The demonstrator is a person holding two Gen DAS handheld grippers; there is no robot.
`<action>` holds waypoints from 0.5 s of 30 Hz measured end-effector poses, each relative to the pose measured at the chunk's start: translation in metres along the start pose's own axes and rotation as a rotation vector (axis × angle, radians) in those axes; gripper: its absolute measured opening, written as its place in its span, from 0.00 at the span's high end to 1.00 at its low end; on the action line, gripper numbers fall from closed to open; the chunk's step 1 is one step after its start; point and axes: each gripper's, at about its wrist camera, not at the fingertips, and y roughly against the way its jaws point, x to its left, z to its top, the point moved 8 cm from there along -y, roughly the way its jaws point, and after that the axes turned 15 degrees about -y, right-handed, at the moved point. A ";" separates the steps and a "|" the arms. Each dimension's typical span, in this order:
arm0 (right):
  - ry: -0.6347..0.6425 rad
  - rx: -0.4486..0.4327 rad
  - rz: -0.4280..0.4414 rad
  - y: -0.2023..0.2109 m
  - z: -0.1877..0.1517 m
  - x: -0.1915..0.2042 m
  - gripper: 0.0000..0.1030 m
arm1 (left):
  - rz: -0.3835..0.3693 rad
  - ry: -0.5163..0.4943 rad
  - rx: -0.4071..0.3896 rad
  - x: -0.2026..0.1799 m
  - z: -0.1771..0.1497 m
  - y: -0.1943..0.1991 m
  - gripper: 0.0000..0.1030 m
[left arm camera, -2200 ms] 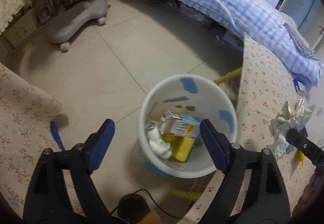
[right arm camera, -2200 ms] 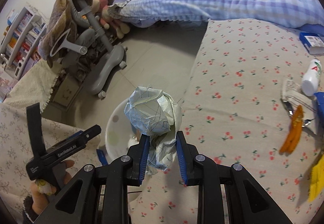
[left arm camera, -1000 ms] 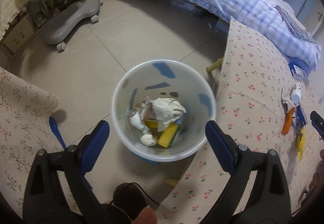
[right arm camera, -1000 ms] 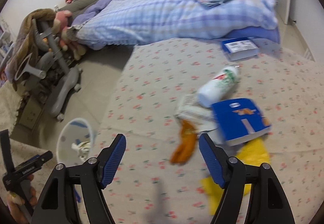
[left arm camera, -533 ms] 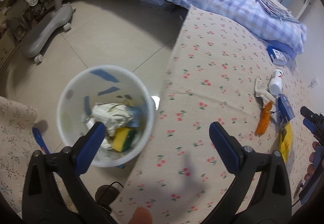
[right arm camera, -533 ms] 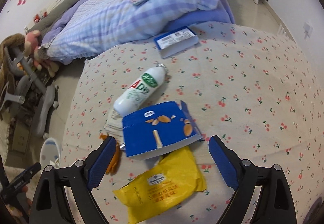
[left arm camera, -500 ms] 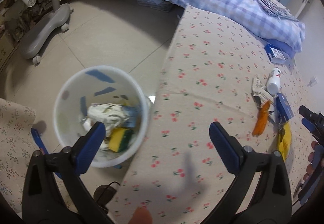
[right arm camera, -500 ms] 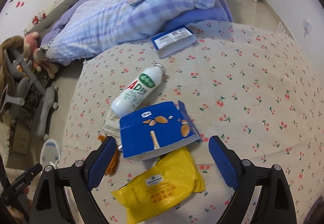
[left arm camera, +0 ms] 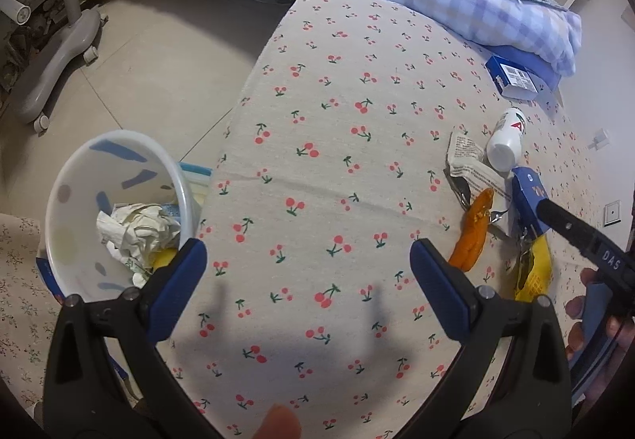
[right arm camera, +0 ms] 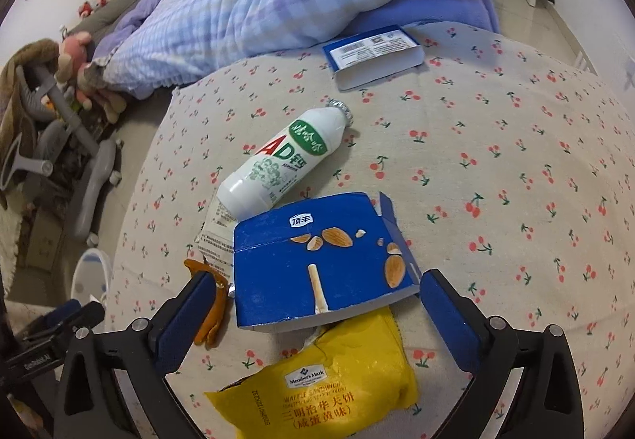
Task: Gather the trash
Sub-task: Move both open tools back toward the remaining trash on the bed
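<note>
Jaws, left gripper [left arm camera: 307, 268]: stood wide apart over bare cherry-print cloth [left arm camera: 337, 161], nothing between the blue pads.
Jaws, right gripper [right arm camera: 317, 314]: were opening, already wide; the lower part of the blue almond-stick box [right arm camera: 317, 260] and the top of the yellow wafer packet [right arm camera: 317, 391] lay between the pads, neither pad pressing on them.
Trash bin [left arm camera: 75, 177]: white with blue marks, stood on the floor just beside the cloth's edge, at the left gripper's left finger.
Bin contents: a crumpled paper ball [left arm camera: 139, 229] lay on top, something yellow beneath it.
Milk-drink bottle [right arm camera: 285, 161]: white, lay on its side on the cloth, its base touching the box's upper left corner.
Printed wrapper [right arm camera: 216, 236]: lay flat, partly under the bottle and box.
Orange peel [right arm camera: 212, 316]: lay just left of the box, partly behind the right gripper's left finger.
Blue-and-white carton [right arm camera: 373, 50]: lay well apart from the pile, near the checked quilt [right arm camera: 238, 10].
Person: fingers [left arm camera: 579, 308] showed at the right edge of the left wrist view, around the other gripper's handle.
</note>
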 end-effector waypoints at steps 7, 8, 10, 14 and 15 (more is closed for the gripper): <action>0.004 0.035 -0.053 -0.022 -0.003 -0.009 0.00 | -0.012 -0.003 -0.002 -0.004 0.001 -0.001 0.01; -0.011 0.032 -0.047 -0.023 -0.002 -0.011 0.00 | -0.018 -0.003 -0.002 -0.005 0.001 -0.001 0.01; -0.030 0.031 -0.031 -0.022 -0.001 -0.013 0.00 | -0.031 -0.007 -0.001 -0.008 0.001 -0.001 0.01; -0.024 0.010 0.001 -0.010 0.001 -0.009 0.10 | -0.061 -0.016 -0.004 -0.019 0.002 -0.001 0.01; -0.021 0.000 0.006 -0.006 0.001 -0.008 0.14 | -0.065 -0.018 -0.004 -0.021 0.002 -0.002 0.01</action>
